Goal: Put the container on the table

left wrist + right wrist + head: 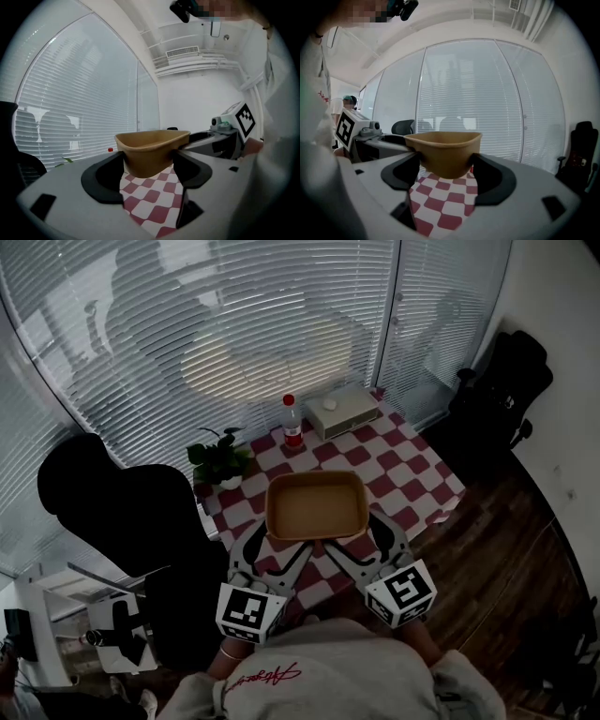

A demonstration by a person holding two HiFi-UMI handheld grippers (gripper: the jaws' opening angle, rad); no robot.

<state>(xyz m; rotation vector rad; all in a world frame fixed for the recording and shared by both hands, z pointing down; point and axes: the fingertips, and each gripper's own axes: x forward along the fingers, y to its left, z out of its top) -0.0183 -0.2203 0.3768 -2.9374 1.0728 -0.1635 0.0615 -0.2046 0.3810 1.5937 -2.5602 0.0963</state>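
Carrying a shallow brown container point(316, 504) above a red-and-white checked table point(412, 474), not yet set down. Gripped at its two near corners: left gripper point(149, 165) closed onto the wall at one corner, right gripper point(446, 165) closed onto the other, each with jaws narrowed to the container's width there and pressing its sides just under the rim. Seemingly empty, rim about level, with checked cloth visible beneath its base in both gripper views. Farther back on the table: a bottle point(292, 423) with a red cap, a small potted plant point(220, 460) at the left edge, a pale box point(343, 411) by the window blinds.

Risks, by judgement only. Held solely at the near side, so likely to droop or tip forward on the way down with any easing of either grip. Thin-walled by the look of it, so liable to buckle or crease under too hard a squeeze. Apt to twist between the jaws under uneven lowering of the two hands. Too far forward, and a knock against the bottle. Too near, and a landing half off the table's front edge. Likely to drop or skid on release before full contact with the cloth.
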